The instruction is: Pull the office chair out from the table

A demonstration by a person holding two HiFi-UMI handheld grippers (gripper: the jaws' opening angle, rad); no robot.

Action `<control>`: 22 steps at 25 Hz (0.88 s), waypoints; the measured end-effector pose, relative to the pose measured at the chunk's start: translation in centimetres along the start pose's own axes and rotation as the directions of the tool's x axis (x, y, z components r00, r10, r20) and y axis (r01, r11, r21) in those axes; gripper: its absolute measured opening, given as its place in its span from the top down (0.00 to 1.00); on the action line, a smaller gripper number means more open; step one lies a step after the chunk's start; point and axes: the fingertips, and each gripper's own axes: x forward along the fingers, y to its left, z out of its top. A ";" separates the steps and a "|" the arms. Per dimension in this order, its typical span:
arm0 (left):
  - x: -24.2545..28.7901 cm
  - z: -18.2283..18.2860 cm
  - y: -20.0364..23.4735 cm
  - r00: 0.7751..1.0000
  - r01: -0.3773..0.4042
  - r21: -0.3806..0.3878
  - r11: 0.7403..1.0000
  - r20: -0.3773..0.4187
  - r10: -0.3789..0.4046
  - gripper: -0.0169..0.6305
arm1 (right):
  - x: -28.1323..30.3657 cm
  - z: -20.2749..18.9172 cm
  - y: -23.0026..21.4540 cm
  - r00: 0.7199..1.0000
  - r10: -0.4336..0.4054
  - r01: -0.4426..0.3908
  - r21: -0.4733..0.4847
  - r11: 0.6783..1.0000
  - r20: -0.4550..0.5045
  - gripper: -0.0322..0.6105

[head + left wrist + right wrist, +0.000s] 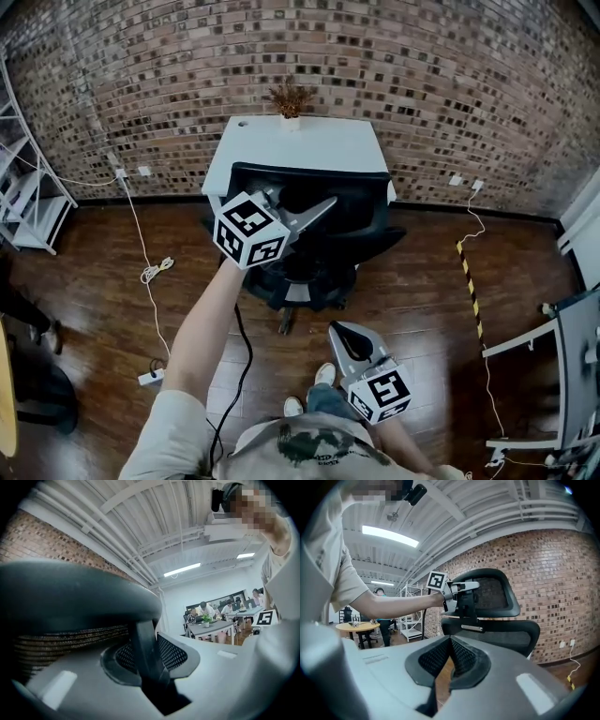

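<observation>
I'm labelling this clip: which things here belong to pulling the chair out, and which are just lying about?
In the job: office chair; left gripper, closed on its headrest stem; white table.

Lying about: potted plant, power strip, coiled cable, shelf rack. The right gripper hangs empty.

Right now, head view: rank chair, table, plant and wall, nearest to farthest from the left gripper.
1. Chair: at the left gripper, part of its frame between the jaws.
2. Table: just behind the chair.
3. Plant: at the table's far edge, centre.
4. Wall: behind the plant.
</observation>
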 end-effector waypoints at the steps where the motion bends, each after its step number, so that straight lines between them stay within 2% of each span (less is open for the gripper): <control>1: -0.4 0.0 -0.6 1.000 0.002 0.000 1.000 -0.001 -0.002 0.80 | -0.4 0.0 0.5 1.000 0.001 -0.001 -0.004 1.000 -0.001 0.95; 14: -5.5 1.2 -8.7 1.000 -0.008 0.000 1.000 0.007 0.008 0.79 | -5.5 0.4 6.3 0.997 0.077 -0.076 -0.040 0.996 0.024 0.95; 22: -8.7 2.1 -14.4 0.999 -0.043 0.009 0.999 0.014 0.043 0.78 | -12.8 -1.7 10.0 0.995 0.103 -0.103 -0.039 0.994 -0.002 0.95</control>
